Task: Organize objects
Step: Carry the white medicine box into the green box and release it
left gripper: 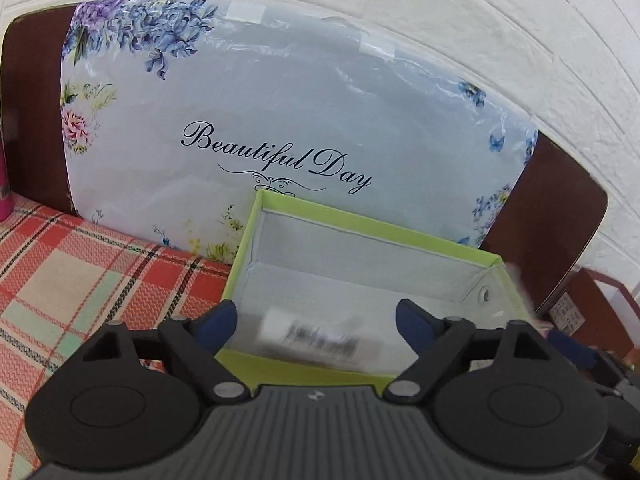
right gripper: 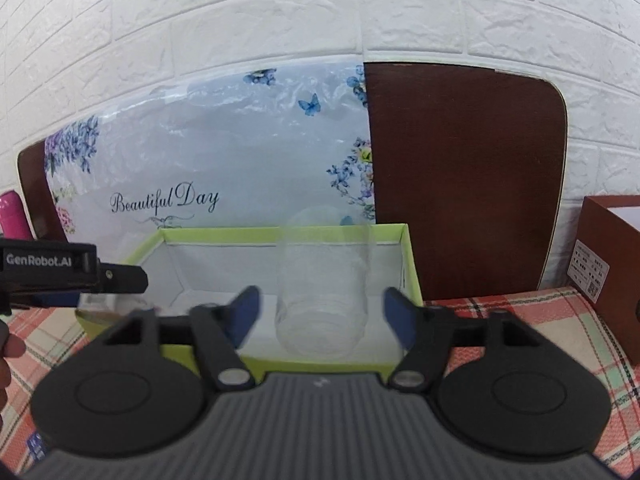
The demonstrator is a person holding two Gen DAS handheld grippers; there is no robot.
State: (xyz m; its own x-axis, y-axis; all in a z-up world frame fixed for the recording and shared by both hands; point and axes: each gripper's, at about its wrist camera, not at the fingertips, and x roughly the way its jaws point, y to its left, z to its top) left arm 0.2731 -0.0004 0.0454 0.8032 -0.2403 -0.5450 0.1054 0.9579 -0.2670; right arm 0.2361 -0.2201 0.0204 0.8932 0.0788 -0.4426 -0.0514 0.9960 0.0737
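A lime-green open box (left gripper: 360, 236) with a pale grey inside sits on the checked cloth. My left gripper (left gripper: 316, 324) is open over its near edge. Between its fingers a blurred white object with dark print (left gripper: 312, 340) is in mid-air above the box floor. In the right wrist view my right gripper (right gripper: 320, 316) is open just before the same box (right gripper: 288, 234). A clear plastic jar (right gripper: 324, 288), blurred, stands or falls inside the box between the fingers, not touching them. The left gripper's body (right gripper: 60, 272) reaches in from the left.
A floral "Beautiful Day" pillow (left gripper: 280, 120) leans on a brown headboard (right gripper: 460, 176) behind the box. A pink bottle (right gripper: 14, 216) stands at far left. A brown carton (right gripper: 608, 252) sits at right. A red checked cloth (left gripper: 80, 272) covers the surface. A white brick wall is behind.
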